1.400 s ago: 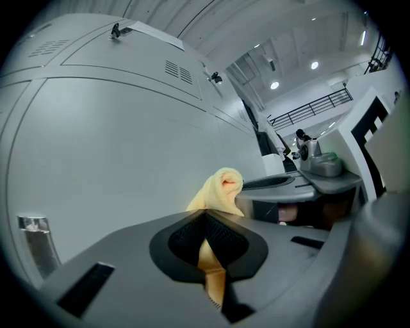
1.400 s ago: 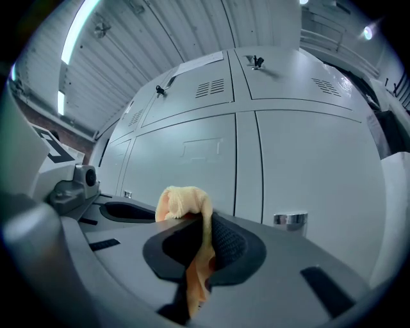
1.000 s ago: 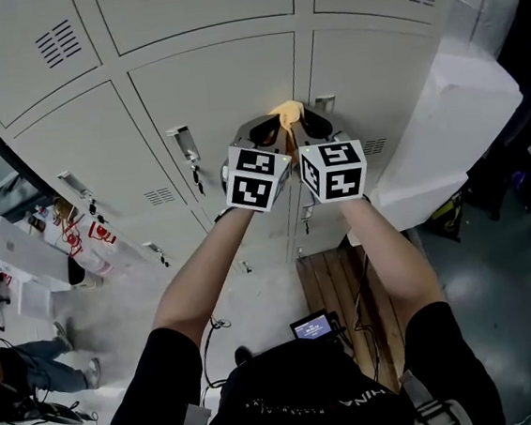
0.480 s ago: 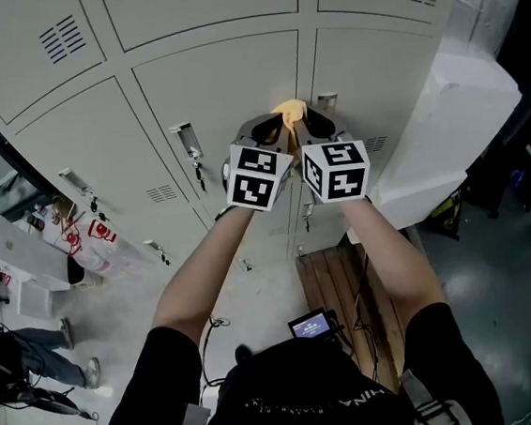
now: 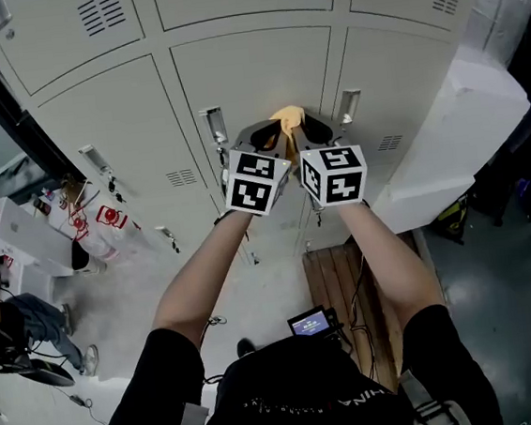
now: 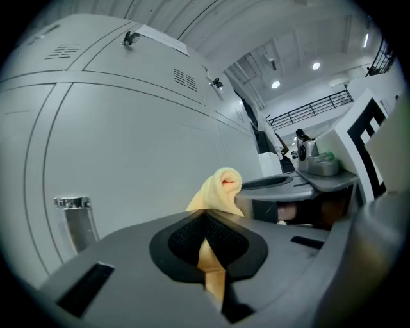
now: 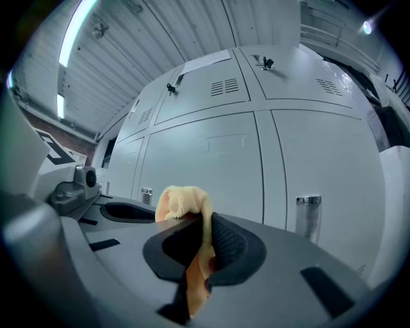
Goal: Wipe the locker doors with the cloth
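Observation:
A small yellow cloth [image 5: 288, 119] is bunched between both grippers, held up in front of the pale grey locker doors [image 5: 251, 76]. My left gripper [image 5: 270, 137] is shut on the cloth [image 6: 221, 189], whose folded end pokes out above its jaws. Close beside it, my right gripper [image 5: 307, 134] is also shut on the same cloth [image 7: 184, 202]. Both point at the middle locker door [image 7: 211, 173], near the seam between two doors. Whether the cloth touches the door cannot be told.
Metal latch handles [image 5: 212, 126] [image 5: 349, 108] flank the grippers on the doors. A white panel [image 5: 447, 141] leans at the right. A wooden pallet [image 5: 344, 283] lies on the floor below. Boxes and bottles [image 5: 78, 222] stand at the left, where a person's legs [image 5: 32, 321] show.
The head view has shifted, so the lockers now sit lower and further right in it. Both grippers keep their hold on the cloth, side by side.

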The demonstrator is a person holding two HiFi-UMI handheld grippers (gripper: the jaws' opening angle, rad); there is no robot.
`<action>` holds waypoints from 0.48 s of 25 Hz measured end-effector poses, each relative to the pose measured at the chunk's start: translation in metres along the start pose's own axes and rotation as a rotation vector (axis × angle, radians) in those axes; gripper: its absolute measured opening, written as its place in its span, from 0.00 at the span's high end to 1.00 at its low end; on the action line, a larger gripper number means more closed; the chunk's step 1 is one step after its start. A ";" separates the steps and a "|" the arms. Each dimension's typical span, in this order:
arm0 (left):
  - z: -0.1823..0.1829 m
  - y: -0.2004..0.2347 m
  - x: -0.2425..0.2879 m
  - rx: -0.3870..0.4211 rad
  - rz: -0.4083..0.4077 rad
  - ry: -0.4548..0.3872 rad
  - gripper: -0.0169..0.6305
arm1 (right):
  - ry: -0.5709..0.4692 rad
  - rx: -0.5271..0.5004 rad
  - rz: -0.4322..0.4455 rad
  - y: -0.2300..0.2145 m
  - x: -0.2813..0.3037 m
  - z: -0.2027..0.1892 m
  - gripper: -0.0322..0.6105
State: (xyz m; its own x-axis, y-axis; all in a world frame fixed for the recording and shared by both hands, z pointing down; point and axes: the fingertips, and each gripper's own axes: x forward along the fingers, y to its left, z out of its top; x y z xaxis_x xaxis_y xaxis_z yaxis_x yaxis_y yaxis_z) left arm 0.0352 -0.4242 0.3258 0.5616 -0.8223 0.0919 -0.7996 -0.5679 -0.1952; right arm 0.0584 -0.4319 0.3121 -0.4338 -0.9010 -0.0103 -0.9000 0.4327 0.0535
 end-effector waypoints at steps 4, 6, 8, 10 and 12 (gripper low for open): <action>-0.019 0.018 -0.019 -0.028 0.034 0.024 0.95 | 0.026 -0.002 0.036 0.029 0.010 -0.012 0.87; -0.030 0.027 -0.027 -0.045 0.053 0.036 0.95 | 0.040 -0.002 0.056 0.042 0.015 -0.019 0.87; -0.040 0.034 -0.033 -0.058 0.069 0.050 0.95 | 0.052 -0.002 0.073 0.053 0.020 -0.026 0.87; -0.051 0.041 -0.040 -0.072 0.083 0.065 0.95 | 0.065 -0.004 0.092 0.065 0.025 -0.034 0.87; -0.061 0.048 -0.047 -0.089 0.100 0.078 0.94 | 0.079 -0.010 0.114 0.076 0.029 -0.042 0.87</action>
State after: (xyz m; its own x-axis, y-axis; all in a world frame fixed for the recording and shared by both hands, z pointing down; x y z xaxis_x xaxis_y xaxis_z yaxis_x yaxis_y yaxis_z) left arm -0.0421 -0.4151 0.3722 0.4632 -0.8731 0.1524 -0.8681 -0.4815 -0.1202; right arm -0.0208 -0.4266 0.3574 -0.5280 -0.8460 0.0747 -0.8445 0.5323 0.0596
